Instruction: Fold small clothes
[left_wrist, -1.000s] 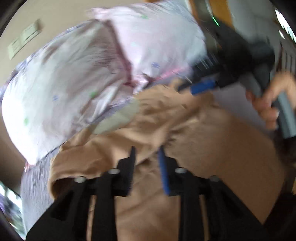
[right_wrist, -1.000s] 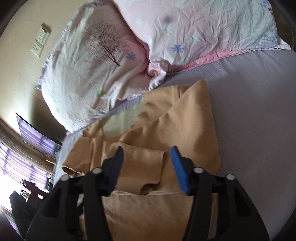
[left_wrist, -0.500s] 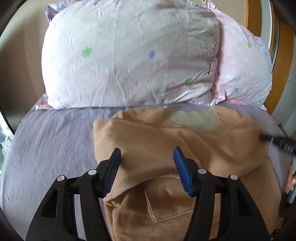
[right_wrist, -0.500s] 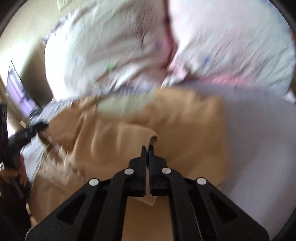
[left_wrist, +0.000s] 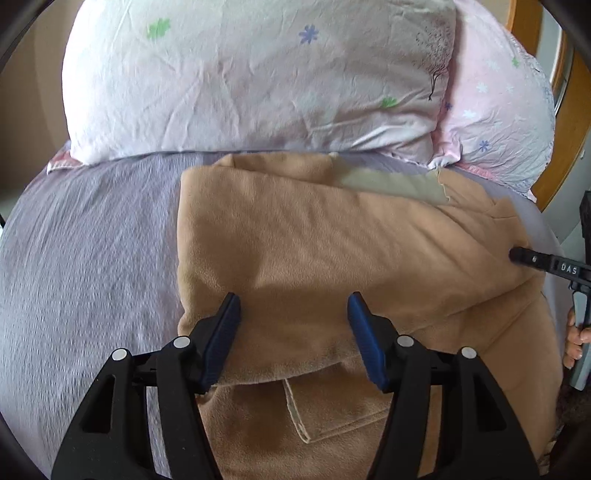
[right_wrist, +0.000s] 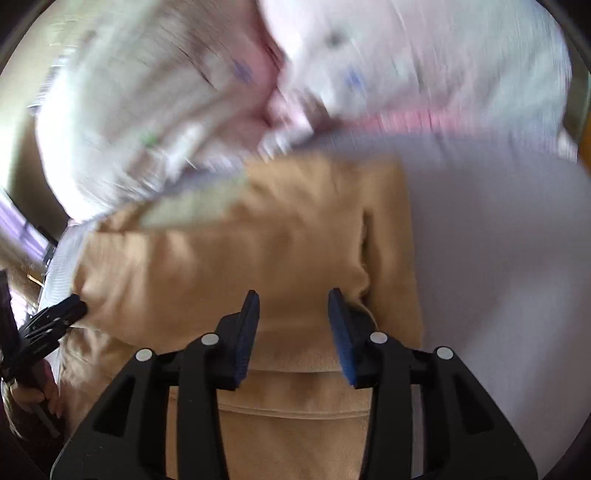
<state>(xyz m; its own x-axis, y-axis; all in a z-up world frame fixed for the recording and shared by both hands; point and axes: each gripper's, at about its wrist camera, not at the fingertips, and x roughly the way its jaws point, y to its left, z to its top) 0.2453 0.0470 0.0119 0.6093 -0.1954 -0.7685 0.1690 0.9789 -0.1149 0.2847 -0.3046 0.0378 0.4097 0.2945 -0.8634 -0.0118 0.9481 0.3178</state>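
Observation:
A tan fleece garment (left_wrist: 332, 258) lies folded on a lavender bed sheet (left_wrist: 92, 258), with a pale lining patch near its far edge and a pocket near me. My left gripper (left_wrist: 293, 314) is open and empty just above the garment's near fold. My right gripper (right_wrist: 293, 306) is open and empty over the same garment (right_wrist: 258, 258); this view is motion-blurred. The right gripper's fingertip also shows in the left wrist view (left_wrist: 517, 254) at the garment's right edge. The left gripper shows at the left edge of the right wrist view (right_wrist: 55, 314).
Two floral pillows (left_wrist: 258, 81) (left_wrist: 495, 110) lie against the head of the bed behind the garment. A wooden frame (left_wrist: 569, 122) stands at the right. Bare sheet (right_wrist: 498, 258) lies to the right of the garment.
My right gripper has opened; it was shut on a garment fold half a second ago. The garment now lies folded flat. My left gripper stays open and has moved slightly closer.

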